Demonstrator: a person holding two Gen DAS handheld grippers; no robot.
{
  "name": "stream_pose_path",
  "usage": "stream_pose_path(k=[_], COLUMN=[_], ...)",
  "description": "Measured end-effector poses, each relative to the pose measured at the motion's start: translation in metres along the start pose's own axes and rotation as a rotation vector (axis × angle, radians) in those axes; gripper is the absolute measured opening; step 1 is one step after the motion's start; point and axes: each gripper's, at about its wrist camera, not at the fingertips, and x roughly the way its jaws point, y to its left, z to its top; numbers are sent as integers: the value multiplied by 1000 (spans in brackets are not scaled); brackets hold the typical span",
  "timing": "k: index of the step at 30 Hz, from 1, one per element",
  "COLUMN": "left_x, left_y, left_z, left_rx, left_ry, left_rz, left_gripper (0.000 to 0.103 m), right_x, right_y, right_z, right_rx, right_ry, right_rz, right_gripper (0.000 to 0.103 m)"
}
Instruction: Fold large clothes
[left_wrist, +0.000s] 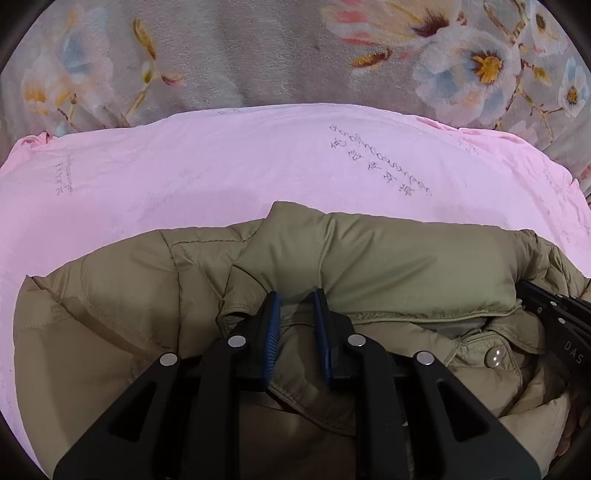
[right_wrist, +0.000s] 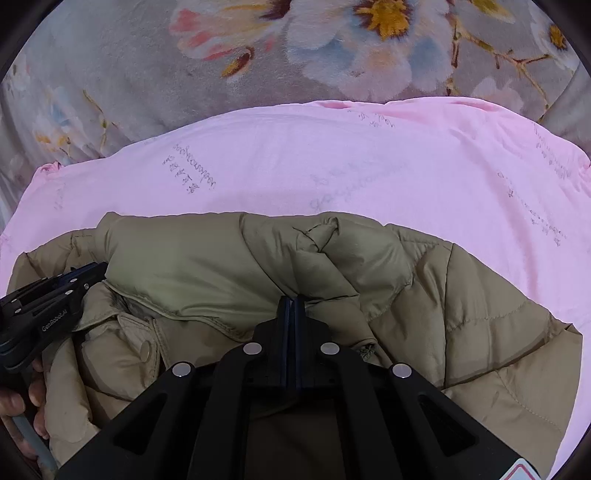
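Grey plush blanket (left_wrist: 229, 48) with big pastel flowers across the far background, likely a bed; over it, one pink sheet (left_wrist: 184, 177) printed with faint lines of script, serving as the folding ground.

On the near part of that sheet, one olive-tan quilted puffer jacket (left_wrist: 369, 266), bunched rather than flat: collar roll puffed up across the middle, a flap with one clear snap button (left_wrist: 494, 357) showing in the left wrist view, quilted panels spilling toward the right in the right wrist view.

Left gripper (left_wrist: 295, 299) low over the collar area, jaws parted with a strip of jacket edge lying between the blue pads (left_wrist: 271, 332); not clamped, by the look of the gap. Right gripper (right_wrist: 294, 302) at the fold of padding near the collar, jaws pressed together; whether a pinch of fabric sits between them, cannot tell. Part of a hand (right_wrist: 22, 406) visible on the left tool's handle.

Progress, as a judgement: early to middle. No neat rectangle yet, no crisp fold lines, sleeves not identifiable. Left to do, probably: flattening, bringing the sides in, folding lengthwise.

Count: one jacket, one pink sheet, one floral blanket, two grippers, one button in sight.
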Motion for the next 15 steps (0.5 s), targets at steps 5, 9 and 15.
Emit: stream_pose_path(k=[5, 9, 15], left_x=[1, 1, 2], left_y=[-3, -3, -6], left_z=[0, 0, 0], left_rx=[10, 19, 31], left_ry=[-1, -2, -2], left_rz=[14, 24, 41], left_gripper=[18, 18, 18], right_x=[1, 1, 1], right_y=[0, 2, 3], right_z=[0, 0, 0], right_rx=[-5, -15, -20], right_ry=[-3, -6, -9], right_rz=[-7, -18, -24], right_gripper=[0, 0, 0])
